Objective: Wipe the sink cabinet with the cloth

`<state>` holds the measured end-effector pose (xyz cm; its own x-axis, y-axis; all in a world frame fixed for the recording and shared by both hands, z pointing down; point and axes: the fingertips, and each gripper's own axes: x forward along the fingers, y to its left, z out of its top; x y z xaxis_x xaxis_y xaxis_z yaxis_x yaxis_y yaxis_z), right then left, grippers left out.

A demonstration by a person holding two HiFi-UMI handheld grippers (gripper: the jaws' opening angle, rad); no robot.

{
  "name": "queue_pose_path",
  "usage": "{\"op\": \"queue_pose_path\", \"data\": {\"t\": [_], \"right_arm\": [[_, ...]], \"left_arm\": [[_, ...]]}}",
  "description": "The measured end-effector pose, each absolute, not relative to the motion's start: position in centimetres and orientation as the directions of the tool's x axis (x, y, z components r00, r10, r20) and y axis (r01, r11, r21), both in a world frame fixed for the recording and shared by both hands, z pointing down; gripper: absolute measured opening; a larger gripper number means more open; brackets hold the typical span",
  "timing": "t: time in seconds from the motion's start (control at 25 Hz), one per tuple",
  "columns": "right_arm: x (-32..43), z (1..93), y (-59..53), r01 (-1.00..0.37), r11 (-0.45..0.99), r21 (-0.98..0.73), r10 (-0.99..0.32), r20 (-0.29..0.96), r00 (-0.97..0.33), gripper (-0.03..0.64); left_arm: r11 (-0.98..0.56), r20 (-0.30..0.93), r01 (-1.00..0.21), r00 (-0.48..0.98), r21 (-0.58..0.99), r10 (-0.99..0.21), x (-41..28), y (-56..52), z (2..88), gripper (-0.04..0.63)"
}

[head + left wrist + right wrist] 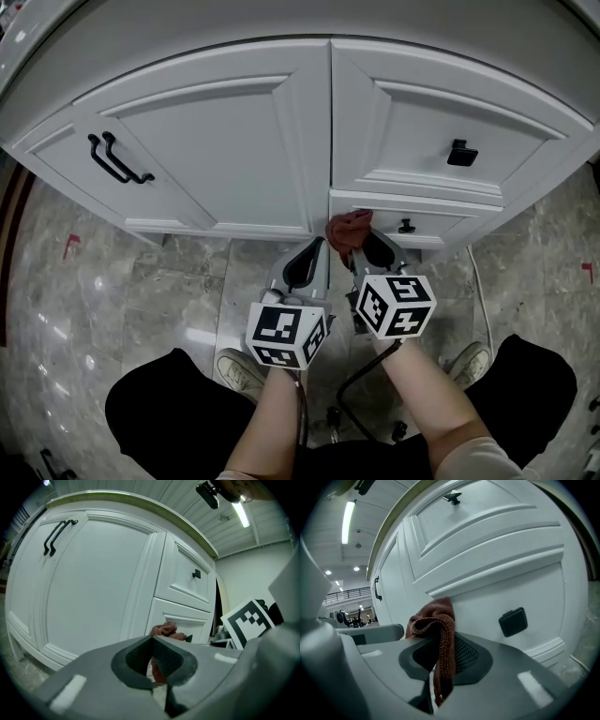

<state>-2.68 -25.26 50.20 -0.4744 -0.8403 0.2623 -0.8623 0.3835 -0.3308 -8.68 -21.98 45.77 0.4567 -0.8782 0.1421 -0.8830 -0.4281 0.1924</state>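
Right tool (366, 249) clamped on cloth (349, 228) — cloth against lower drawer (441, 225) left edge; left tool (308, 261) closed, empty, just beside.

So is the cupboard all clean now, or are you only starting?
Done: the reddish-brown knitted cloth is picked up, pinched in the right tool. In hand: it sits at the lower drawer of the white sink cabinet, by its left corner. Left: no wiped marks show anywhere, so most of the cabinet probably needs wiping. The left tool is shut and empty.
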Motion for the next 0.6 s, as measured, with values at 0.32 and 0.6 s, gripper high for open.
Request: {"op": "queue_pose_path", "data": {"t": [0.32, 0.6], "right_arm": [[1.2, 50.6, -25.5, -0.908, 0.293, -0.301, -0.875, 0.298, -0.381, 0.086], [4.0, 51.2, -24.2, -0.904, 0.206, -0.375, -0.877, 0.339, -0.341, 0.086]], "left_arm": [[-0.445, 0.133, -0.875, 0.472, 0.190, -0.871, -7.4, -21.9, 45.3, 0.000], [-0.501, 0.101, -0.847, 0.522, 0.178, -0.847, -4.3, -21.9, 43.7, 0.000]]}}
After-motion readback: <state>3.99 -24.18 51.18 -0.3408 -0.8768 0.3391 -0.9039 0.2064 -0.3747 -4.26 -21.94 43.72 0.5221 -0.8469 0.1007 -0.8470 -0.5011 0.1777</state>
